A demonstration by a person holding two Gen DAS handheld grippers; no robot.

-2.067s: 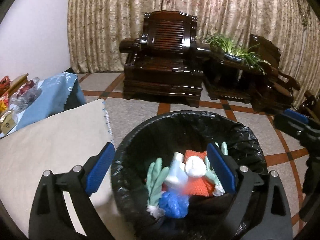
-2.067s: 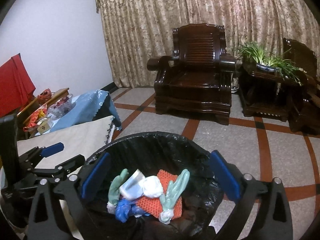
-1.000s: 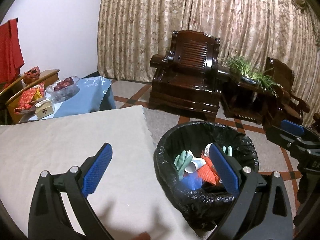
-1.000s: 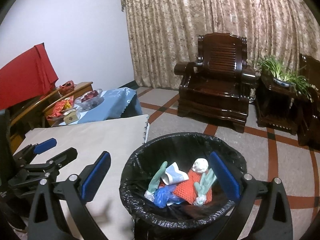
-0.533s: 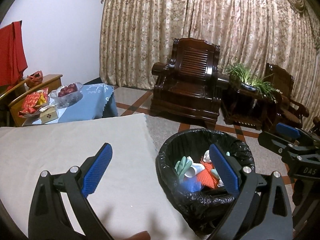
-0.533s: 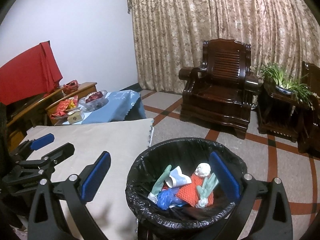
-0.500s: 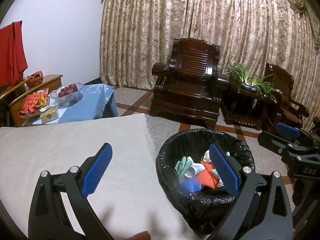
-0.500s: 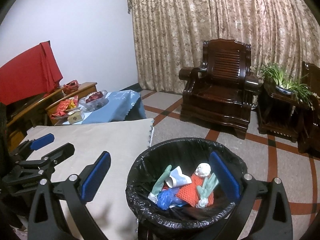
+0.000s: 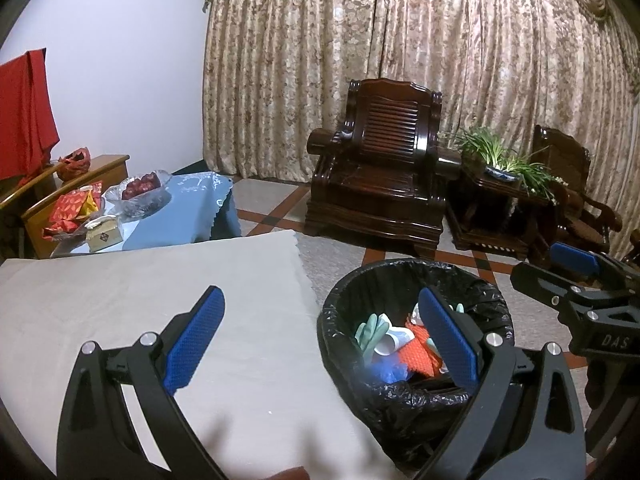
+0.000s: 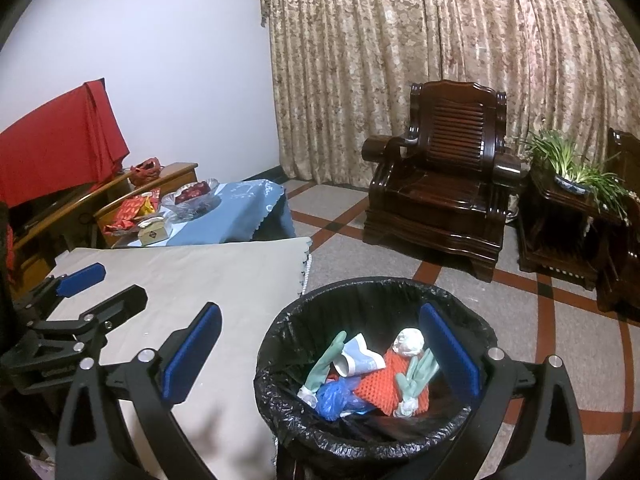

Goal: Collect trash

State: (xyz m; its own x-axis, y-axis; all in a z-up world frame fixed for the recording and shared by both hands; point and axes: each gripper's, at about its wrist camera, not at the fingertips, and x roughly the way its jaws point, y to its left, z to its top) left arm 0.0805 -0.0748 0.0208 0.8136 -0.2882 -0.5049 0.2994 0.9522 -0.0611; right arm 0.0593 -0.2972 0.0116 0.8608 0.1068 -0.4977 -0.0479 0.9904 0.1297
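Observation:
A black-lined trash bin stands on the floor beside the table's right edge; it also shows in the left wrist view. Inside lie green rubber gloves, an orange net, a paper cup, a blue bag and a crumpled white ball. My left gripper is open and empty above the table's edge and the bin. My right gripper is open and empty above the bin. Each gripper shows in the other's view, the left one and the right one.
A table under beige cloth fills the lower left. Behind it stands a blue-covered table with a glass fruit bowl and a small box. A dark wooden armchair and a plant stand are at the curtain.
Both grippers have pulled back and up from the bin, so the bin looks smaller and more of the beige table shows. Both stayed open and empty.

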